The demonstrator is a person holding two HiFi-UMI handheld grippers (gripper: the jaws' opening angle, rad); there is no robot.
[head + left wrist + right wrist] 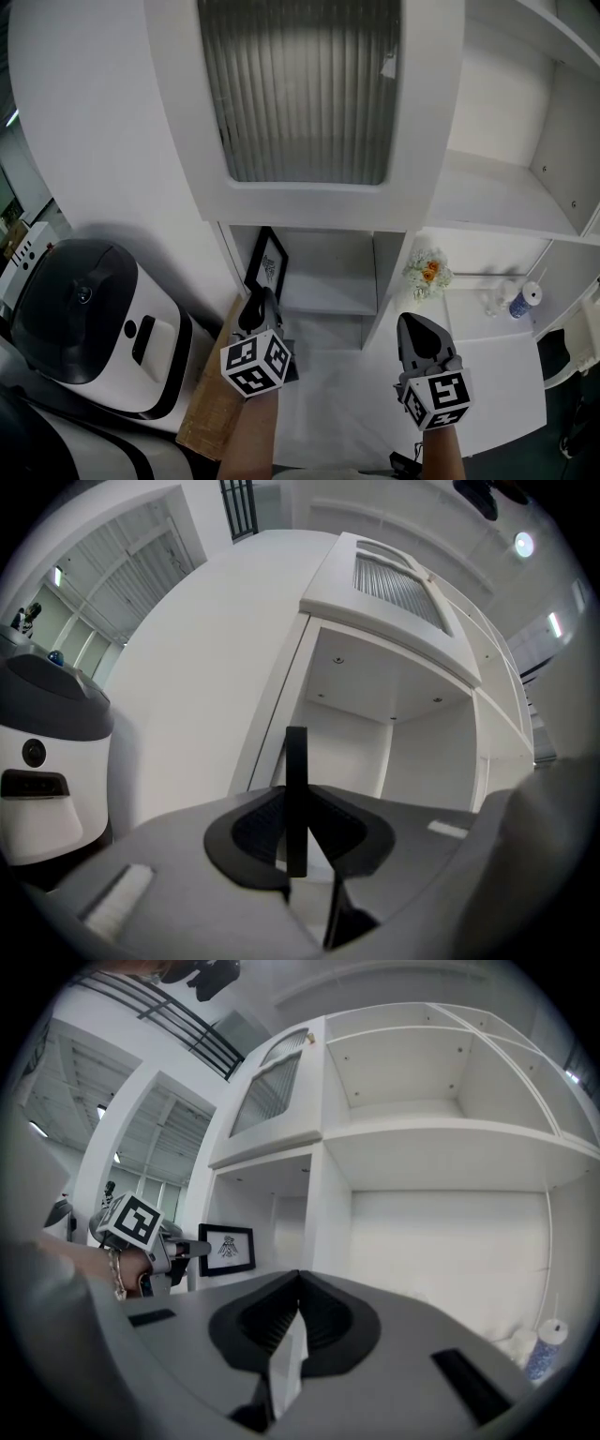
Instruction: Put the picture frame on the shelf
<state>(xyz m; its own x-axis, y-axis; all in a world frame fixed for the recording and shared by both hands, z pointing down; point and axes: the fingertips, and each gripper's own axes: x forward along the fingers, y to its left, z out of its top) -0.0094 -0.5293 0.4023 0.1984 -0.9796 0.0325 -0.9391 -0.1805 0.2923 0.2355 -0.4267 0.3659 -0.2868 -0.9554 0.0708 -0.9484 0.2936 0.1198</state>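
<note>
The black picture frame [267, 262] holds a white sheet with a small dark print. It stands upright at the mouth of the lower left compartment of the white shelf unit [330, 305], under the ribbed-glass door. My left gripper [260, 300] is shut on the frame's lower edge. In the left gripper view the frame [296, 789] shows edge-on as a thin black bar between the jaws. I cannot tell whether it rests on the shelf board. My right gripper [418, 325] hovers to the right, shut and empty. In its view [298, 1278] the frame [227, 1248] shows at left.
A ribbed-glass cabinet door [300, 94] hangs above the compartment. A white and black machine [84, 319] stands at left, beside a wooden board [217, 389]. Small flowers [427, 272], a little bottle [517, 306] and a white roll [532, 293] sit on the right-hand shelf.
</note>
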